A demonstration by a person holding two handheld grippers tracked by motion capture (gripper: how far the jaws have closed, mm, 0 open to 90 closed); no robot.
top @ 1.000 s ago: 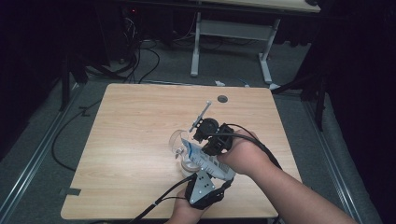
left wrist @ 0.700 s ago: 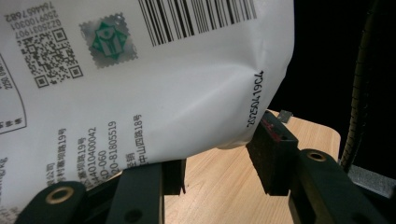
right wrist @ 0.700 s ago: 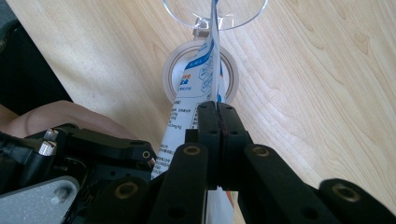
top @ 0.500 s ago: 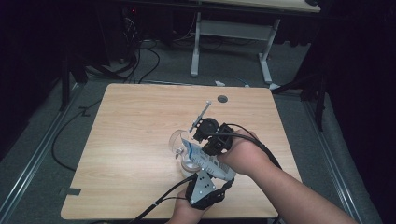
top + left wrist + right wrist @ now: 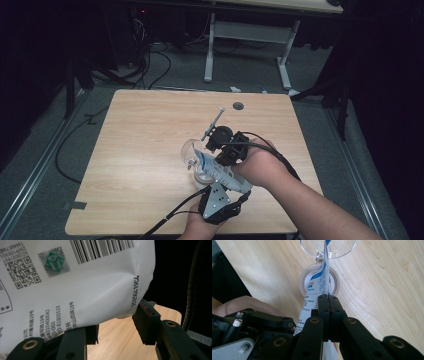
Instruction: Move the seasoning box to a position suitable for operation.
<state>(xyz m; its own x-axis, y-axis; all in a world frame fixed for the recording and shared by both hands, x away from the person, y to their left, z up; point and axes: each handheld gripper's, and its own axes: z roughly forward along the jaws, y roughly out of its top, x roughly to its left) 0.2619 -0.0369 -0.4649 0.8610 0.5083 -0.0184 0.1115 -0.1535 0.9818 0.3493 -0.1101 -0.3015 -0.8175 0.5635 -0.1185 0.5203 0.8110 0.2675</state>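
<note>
- The white pouch (image 5: pixel 216 168), printed with a barcode and blue lettering, is being held over the near-middle of the counter (image 5: pixel 140 150), tilted with its far end at a clear glass bowl (image 5: pixel 191 152).
- In the right gripper view the pouch (image 5: pixel 318 287) is running edge-on from the jaws toward the bowl (image 5: pixel 328 248), passing over a roll of tape (image 5: pixel 319 281) lying on the wood.
- The right claw (image 5: pixel 328 300) is pinching the pouch's thin edge, its jaws pressed together on it.
- The left claw (image 5: pixel 117 326) is sitting at the pouch's bottom edge (image 5: pixel 82 285); its jaws are standing apart, the right pad showing a gap from the pouch, while contact at the left pad cannot be told. They have barely widened of late.
- In the high view the left claw (image 5: pixel 212 186) is lying nearest the counter's front edge, with the right claw (image 5: pixel 218 150) just beyond it, both hands close together.
- A thin metal rod (image 5: pixel 213 124) is lying just past the right claw, and a dark round hole (image 5: pixel 238 106) is sitting near the counter's far edge.
</note>
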